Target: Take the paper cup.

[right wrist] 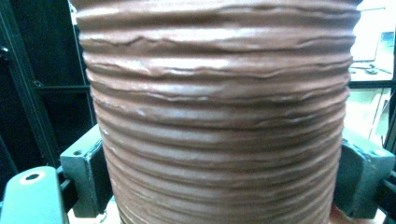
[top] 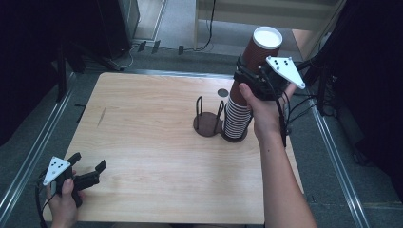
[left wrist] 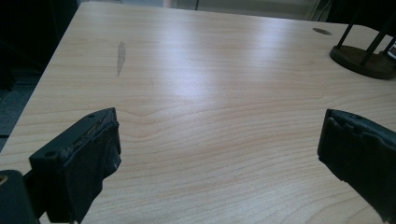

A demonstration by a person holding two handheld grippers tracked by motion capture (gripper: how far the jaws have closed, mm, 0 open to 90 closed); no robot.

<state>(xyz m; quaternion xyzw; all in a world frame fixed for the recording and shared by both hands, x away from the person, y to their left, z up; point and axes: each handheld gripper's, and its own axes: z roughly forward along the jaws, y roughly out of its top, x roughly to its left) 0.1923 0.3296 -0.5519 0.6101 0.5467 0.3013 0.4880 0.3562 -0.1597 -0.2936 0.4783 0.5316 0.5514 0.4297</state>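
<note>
Your counter (top: 157, 156) was a light wood top, and most of it lay bare: the whole left half and the near middle gave open room, marked only by a faint dark streak (left wrist: 120, 57) toward the left edge and a small dark round spot (top: 223, 92) near the far edge.

One wire rack (top: 209, 124) stood right of centre, toward the far right corner. It had two round dark bases side by side with upright black rods. The left base was bare. The right base carried one tall stack of ribbed brown paper cups (top: 250, 71), white rims showing low down and a white inside at the top. The stack leaned away toward the far right edge. The cups could not be counted.

Your right tongs (top: 247, 76) were pinching that stack about halfway up; in the right gripper view both jaws sat tight against the ribbed brown wall on either side. Your right forearm ran from the near right edge up along that side, crowding it.

Your left tongs (top: 88, 167) rested at the near left corner, jaws spread wide with only bare wood between them, well apart from the rack.

Beyond the far edge, cables (top: 142, 47) lay on the floor. Metal rails (top: 38, 142) ran along the left and right sides.
</note>
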